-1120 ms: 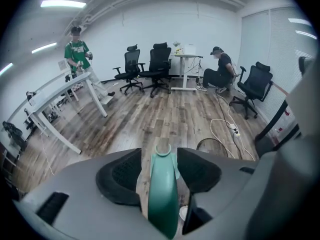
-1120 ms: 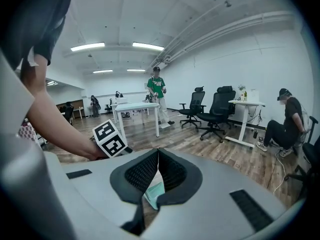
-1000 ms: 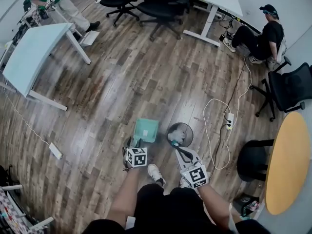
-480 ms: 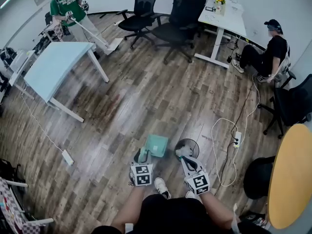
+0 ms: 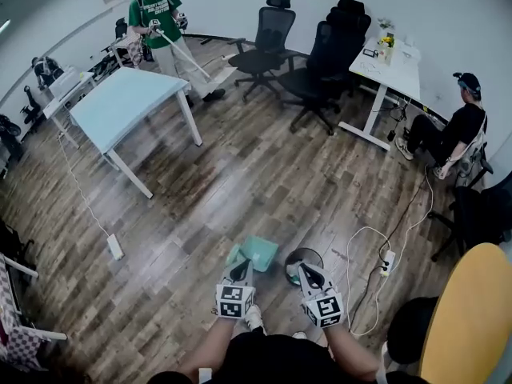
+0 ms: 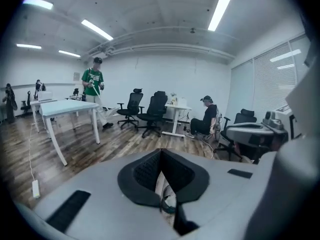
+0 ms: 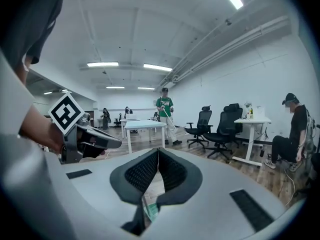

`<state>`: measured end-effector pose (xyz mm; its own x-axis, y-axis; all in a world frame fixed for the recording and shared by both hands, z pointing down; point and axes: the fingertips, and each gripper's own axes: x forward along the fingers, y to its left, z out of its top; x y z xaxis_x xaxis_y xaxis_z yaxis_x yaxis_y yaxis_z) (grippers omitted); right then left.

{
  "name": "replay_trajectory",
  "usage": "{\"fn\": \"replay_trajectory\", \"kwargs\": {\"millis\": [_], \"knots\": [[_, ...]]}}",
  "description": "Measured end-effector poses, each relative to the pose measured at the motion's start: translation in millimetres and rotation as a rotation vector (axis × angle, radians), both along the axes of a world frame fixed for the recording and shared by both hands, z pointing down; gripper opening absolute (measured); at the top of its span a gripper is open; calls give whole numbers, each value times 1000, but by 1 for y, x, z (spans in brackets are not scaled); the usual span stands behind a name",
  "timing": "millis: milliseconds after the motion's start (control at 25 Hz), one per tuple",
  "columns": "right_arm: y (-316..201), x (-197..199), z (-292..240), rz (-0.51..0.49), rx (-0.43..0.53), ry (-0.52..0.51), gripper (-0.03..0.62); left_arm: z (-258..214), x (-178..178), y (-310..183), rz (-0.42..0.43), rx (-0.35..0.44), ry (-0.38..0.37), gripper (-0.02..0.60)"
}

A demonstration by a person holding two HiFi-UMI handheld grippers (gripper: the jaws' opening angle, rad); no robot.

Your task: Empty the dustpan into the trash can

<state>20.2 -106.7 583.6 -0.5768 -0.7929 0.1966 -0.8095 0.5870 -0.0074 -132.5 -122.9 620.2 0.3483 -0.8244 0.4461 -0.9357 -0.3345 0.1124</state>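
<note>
The teal dustpan [image 5: 258, 253] lies flat on the wood floor, just left of the round black trash can [image 5: 310, 257]. My left gripper [image 5: 242, 269] hangs above the dustpan's near end, apart from it. Its jaws have just been closing and now stand shut [image 6: 160, 154] with nothing between them. My right gripper [image 5: 302, 271] hovers over the can's near rim, its jaws meeting at the tip [image 7: 158, 153] and holding nothing. The right gripper view also catches the left gripper [image 7: 82, 141] at the left, and a sliver of the teal dustpan [image 7: 150, 210] below the jaws.
A white cable and power strip [image 5: 389, 260] lie right of the can. A yellow round table [image 5: 472, 310] stands at the right, a light-blue table [image 5: 128, 98] at the far left. Black office chairs [image 5: 328, 54] stand at the back. A standing person [image 5: 156, 10] and a seated person [image 5: 460, 130] are nearby.
Both grippers have risen away from the floor, the left one more. The left jaws went from wide open to shut. The dustpan stays beside the can.
</note>
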Motion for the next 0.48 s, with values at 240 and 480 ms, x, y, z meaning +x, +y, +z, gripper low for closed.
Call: {"fn": "replay_trajectory", "kwargs": {"millis": [240, 480], "knots": [[14, 10, -15, -29, 25, -16, 25, -32, 42, 38, 125, 109, 65, 23], [24, 2, -60, -58, 123, -34, 23, -57, 50, 63, 154, 176, 86, 23]]}}
